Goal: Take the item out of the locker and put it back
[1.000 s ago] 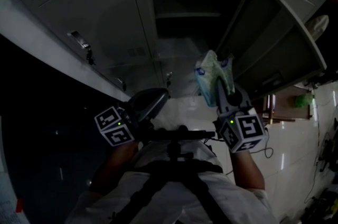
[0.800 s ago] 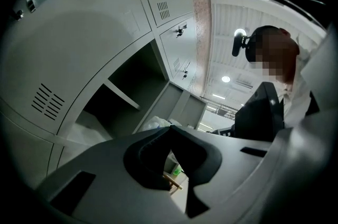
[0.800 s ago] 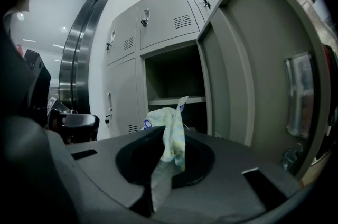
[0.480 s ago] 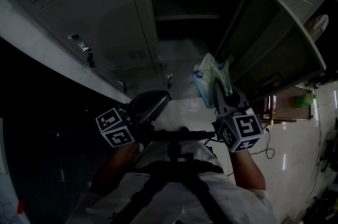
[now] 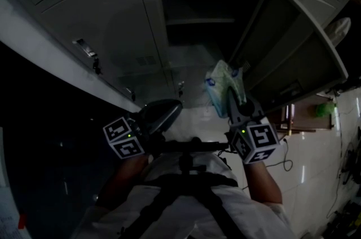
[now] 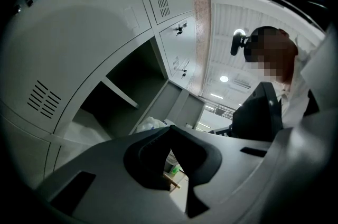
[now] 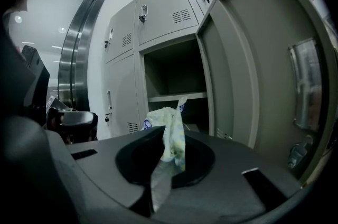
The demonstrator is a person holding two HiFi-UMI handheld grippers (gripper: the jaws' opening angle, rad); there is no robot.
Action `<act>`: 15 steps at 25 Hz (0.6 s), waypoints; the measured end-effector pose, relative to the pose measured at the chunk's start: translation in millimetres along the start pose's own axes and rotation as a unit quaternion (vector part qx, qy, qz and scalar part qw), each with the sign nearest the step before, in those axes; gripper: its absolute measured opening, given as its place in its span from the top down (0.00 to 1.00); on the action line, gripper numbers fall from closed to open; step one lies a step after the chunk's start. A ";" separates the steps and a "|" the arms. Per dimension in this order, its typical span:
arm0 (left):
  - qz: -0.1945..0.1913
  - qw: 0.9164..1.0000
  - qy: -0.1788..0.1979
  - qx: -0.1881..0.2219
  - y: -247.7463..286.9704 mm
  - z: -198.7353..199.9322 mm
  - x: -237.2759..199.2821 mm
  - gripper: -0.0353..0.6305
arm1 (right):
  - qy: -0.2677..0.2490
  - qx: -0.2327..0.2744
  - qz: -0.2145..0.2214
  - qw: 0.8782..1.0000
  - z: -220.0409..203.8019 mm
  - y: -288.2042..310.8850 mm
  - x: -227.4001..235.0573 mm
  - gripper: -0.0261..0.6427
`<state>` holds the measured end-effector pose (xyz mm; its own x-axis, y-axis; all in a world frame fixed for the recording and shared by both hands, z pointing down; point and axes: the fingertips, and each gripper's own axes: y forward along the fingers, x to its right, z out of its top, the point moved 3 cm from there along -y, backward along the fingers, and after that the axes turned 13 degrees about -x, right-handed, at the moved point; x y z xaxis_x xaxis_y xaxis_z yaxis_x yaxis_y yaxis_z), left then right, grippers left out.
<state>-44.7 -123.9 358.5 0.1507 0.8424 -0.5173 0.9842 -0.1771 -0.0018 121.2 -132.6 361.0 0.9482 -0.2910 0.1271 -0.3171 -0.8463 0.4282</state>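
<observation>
While the left tongs have their dark tips pressed together with nothing between them, the right tongs are clamped on a crumpled plastic packet, pale green and yellow with blue marks. The packet sticks up from the tips, out in front of the open compartment of the grey metal locker, not inside it. The compartment's door stands wide open at the right, and a shelf crosses the dark interior.

Locker room: bank of grey steel lockers with vent slots and latches, one door open onto a shelf; glossy tiled floor; ceiling lights.
</observation>
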 end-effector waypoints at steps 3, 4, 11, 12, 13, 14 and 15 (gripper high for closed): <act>-0.002 1.000 0.001 -0.003 1.2 0.1 0.0 0.95 | 0.005 -0.009 -0.001 1.000 -0.1 0.2 -1.5 0.96; -0.003 1.000 0.002 -0.003 1.5 0.3 0.0 0.95 | 0.007 -0.010 -0.002 1.000 -0.1 0.5 -1.9 0.96; -0.006 1.000 0.011 -0.011 3.0 0.2 -0.1 0.95 | 0.003 -0.005 0.001 1.000 -0.7 4.6 -1.3 0.96; -0.006 1.000 0.015 -0.013 3.1 0.4 0.2 0.95 | 0.003 -0.004 0.001 1.000 -0.3 4.9 -1.4 0.96; -0.006 1.000 0.018 -0.012 2.9 1.2 0.5 0.95 | 0.004 -0.006 0.001 1.000 0.0 4.9 -1.8 0.96; -0.007 1.000 0.020 -0.009 2.7 2.4 0.7 0.95 | 0.004 -0.007 0.001 1.000 0.3 5.1 -2.0 0.96; -0.010 1.000 0.018 -0.005 2.7 3.8 0.7 0.95 | 0.004 -0.007 0.001 1.000 0.7 5.5 -2.0 0.96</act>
<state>-42.3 -125.7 354.9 0.1332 0.8641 -0.4853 0.9880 -0.1543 -0.0037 117.6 -137.0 362.4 0.9480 -0.2883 0.1349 -0.3180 -0.8394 0.4408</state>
